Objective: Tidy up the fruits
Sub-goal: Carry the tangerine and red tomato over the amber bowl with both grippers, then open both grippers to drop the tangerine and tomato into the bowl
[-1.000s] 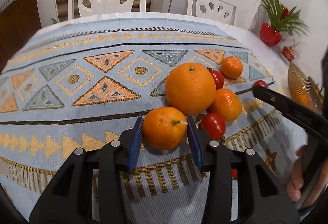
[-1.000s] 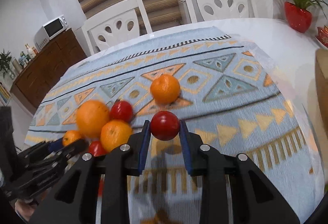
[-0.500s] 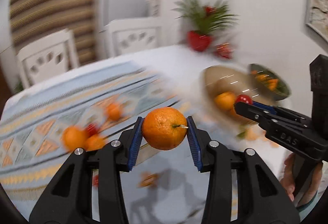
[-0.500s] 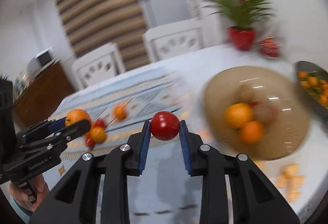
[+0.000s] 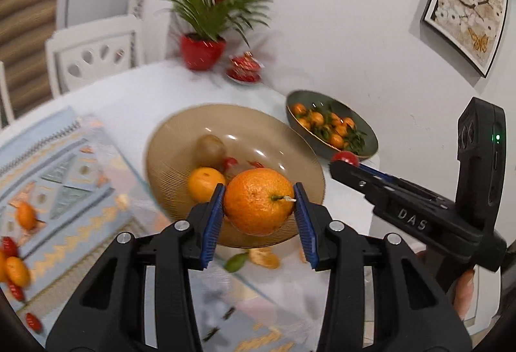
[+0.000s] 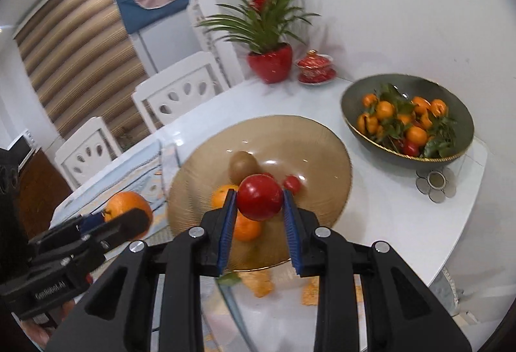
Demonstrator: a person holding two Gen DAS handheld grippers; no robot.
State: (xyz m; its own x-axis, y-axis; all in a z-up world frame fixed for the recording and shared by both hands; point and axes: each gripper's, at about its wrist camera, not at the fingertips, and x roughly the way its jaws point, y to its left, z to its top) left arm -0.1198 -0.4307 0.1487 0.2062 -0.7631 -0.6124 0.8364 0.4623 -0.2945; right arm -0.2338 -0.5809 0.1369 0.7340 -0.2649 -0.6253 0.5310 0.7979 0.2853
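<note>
An orange [image 5: 258, 200] is clamped in the left gripper [image 5: 258, 216] and a red tomato [image 6: 260, 202] in the right gripper [image 6: 260, 216], both above the amber glass plate [image 6: 322, 139]. Several fruits are already held by the plate; others are left on the patterned cloth [image 5: 64, 178] beside it.

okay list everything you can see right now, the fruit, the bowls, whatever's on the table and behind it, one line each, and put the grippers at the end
large orange: 1, orange, held in the left gripper.
red tomato: 1, red, held in the right gripper.
amber glass bowl: 1, brownish, table centre.
fruit in that bowl: 1 brown kiwi, 1 orange, small red ones.
dark green bowl: 1, right of the amber bowl, full of leafy tangerines.
patterned tablecloth: 1, blue and orange, left, with loose fruit.
potted plant: 1, red pot, far edge.
red lidded cup: 1, beside the plant.
white chairs: 2, behind the table.
left gripper: black, blue pads, shut.
right gripper: black, blue pads, shut.
</note>
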